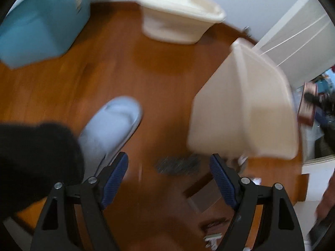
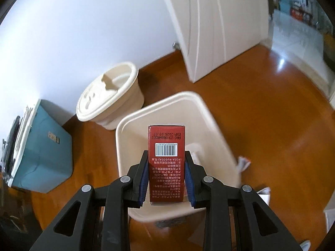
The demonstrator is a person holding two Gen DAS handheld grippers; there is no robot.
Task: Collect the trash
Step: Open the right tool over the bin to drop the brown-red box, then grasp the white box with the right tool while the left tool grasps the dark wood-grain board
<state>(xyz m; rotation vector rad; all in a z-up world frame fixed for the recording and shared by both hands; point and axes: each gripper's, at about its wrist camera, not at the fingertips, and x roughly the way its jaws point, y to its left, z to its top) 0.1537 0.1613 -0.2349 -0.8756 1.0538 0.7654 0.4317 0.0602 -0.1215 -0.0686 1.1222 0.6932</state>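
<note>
My right gripper is shut on a dark red carton with a barcode. It holds the carton upright over the mouth of a cream rectangular bin. A white wrapper lies inside the bin. In the blurred left wrist view my left gripper is open with nothing between its blue pads. It points down at the wooden floor, where a grey fuzzy patch lies ahead of the fingers. The same bin stands to the right. Small scraps lie by the right finger.
A round cream lidded bucket and a teal storage box stand by the white wall. A white door stands open at the right. Paper scraps lie right of the bin. A person's pale slipper is at the left.
</note>
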